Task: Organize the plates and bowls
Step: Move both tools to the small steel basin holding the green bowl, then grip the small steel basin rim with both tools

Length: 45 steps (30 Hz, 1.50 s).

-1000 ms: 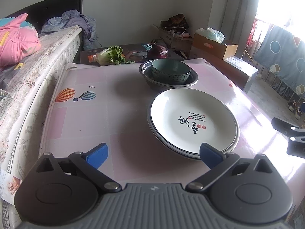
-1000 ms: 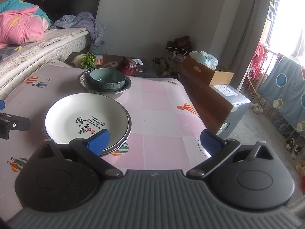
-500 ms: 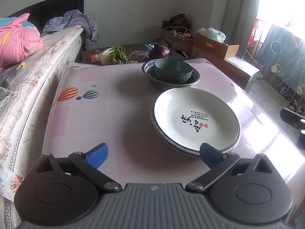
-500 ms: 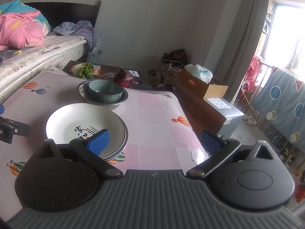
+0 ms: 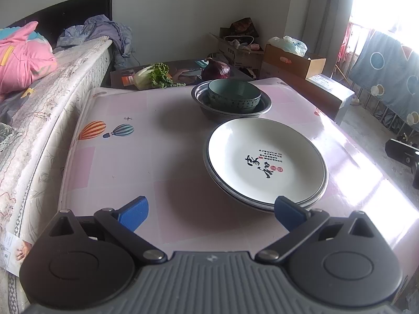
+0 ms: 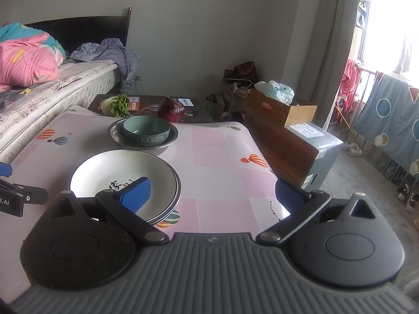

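white plate [image 5: 264,159] w/ black calligraphy sits on top of a 2nd plate [image 5: 311,201], only its rim showing under the near/right edge; stack is mid-table [image 5: 117,162] on the pink balloon-print cloth; just behind it, nearly touching, teal bowl [image 5: 234,98] nested inside a steel bowl [image 5: 263,108]; cabbage [image 5: 153,76] + red onion [image 5: 216,69] on a low dark board past the table's far edge, not task items.

handling, my read: plates look ceramic, glazed; stiff, fairly heavy, slick, will chip if dropped or clanked; rim is the only grab pt, pinch the lip from the near side, pad over + pad under; top plate seated snug in lower one so little gap for a pad; may need to take both as one stack; teal bowl prob ceramic too, grab by wall; steel bowl light, dent-proof, slides easy on the glossy cloth.

jaws: left gripper [image 5: 210,213] spread wide, nothing between pads; right-side pad [image 5: 288,212] overlaps the stack's near rim in view, contact can't tell, looks slightly above/short; right gripper [image 6: 212,192] also wide, holding nothing; its left pad [image 6: 136,192] hangs over the white plate [image 6: 121,181] in view, apparently clear of it; both hover back from the dishes.

layout looks sorted already: plates stacked, bowls nested.
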Each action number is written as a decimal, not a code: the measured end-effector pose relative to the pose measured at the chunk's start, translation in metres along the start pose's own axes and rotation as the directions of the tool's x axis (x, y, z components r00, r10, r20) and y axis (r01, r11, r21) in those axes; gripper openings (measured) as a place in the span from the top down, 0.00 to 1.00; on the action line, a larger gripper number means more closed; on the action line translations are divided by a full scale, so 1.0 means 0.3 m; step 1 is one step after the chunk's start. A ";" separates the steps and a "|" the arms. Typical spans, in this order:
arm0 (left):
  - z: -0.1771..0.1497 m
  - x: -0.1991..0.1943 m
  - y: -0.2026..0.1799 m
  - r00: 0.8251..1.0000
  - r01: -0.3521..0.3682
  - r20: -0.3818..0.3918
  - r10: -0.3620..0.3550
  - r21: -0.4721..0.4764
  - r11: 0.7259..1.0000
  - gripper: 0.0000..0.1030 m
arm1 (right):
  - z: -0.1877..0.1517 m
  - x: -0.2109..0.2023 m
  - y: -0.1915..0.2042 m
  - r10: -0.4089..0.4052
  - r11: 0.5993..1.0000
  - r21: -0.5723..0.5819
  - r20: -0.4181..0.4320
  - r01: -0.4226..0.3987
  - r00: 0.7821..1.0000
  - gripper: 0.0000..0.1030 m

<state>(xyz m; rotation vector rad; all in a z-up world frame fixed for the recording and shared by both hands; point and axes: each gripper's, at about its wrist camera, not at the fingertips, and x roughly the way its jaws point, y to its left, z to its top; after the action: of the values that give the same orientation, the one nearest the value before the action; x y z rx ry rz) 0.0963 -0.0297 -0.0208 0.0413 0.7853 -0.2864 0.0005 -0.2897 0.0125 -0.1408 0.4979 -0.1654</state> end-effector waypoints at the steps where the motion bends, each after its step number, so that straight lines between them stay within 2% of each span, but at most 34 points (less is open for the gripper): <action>1: -0.001 0.001 0.000 1.000 -0.001 -0.002 0.001 0.001 1.000 0.00 | 0.000 0.000 0.000 0.001 1.000 0.005 -0.001 -0.001 1.000 0.01; 8: -0.004 0.007 -0.003 1.000 -0.006 -0.014 0.007 0.008 1.000 0.00 | 0.000 0.007 -0.014 0.012 1.000 0.024 -0.002 -0.012 1.000 0.01; 18: 0.004 0.016 0.008 0.999 0.031 -0.034 -0.032 -0.029 0.999 0.00 | -0.008 0.025 -0.022 0.061 0.997 0.055 -0.011 -0.061 0.998 0.01; 27: 0.115 0.011 0.066 0.999 0.005 0.037 -0.003 -0.041 0.999 0.00 | 0.067 0.095 -0.050 0.142 0.982 0.128 -0.007 -0.140 0.990 0.01; 33: 0.230 0.059 0.112 0.996 0.073 0.064 -0.069 -0.066 0.995 0.00 | 0.146 0.210 -0.095 0.192 0.961 0.202 0.001 -0.188 0.981 0.01; 38: 0.321 0.137 0.128 0.990 0.120 0.083 -0.115 -0.065 0.991 0.00 | 0.205 0.347 -0.103 0.230 0.952 0.208 -0.012 -0.222 0.973 0.01; 43: 0.398 0.256 0.115 0.995 0.073 0.063 -0.071 -0.025 0.997 0.00 | 0.262 0.532 -0.102 0.281 0.935 0.235 -0.031 -0.266 0.959 0.01; 45: 0.434 0.320 0.101 0.999 0.014 0.045 -0.015 0.008 1.000 0.00 | 0.279 0.604 -0.106 0.301 0.925 0.256 -0.045 -0.281 0.952 0.02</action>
<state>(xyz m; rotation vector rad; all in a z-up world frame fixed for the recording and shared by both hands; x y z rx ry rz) 0.2587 -0.0420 0.0020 0.0357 0.7397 -0.3031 0.1939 -0.3475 0.0070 0.1855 0.5719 0.0599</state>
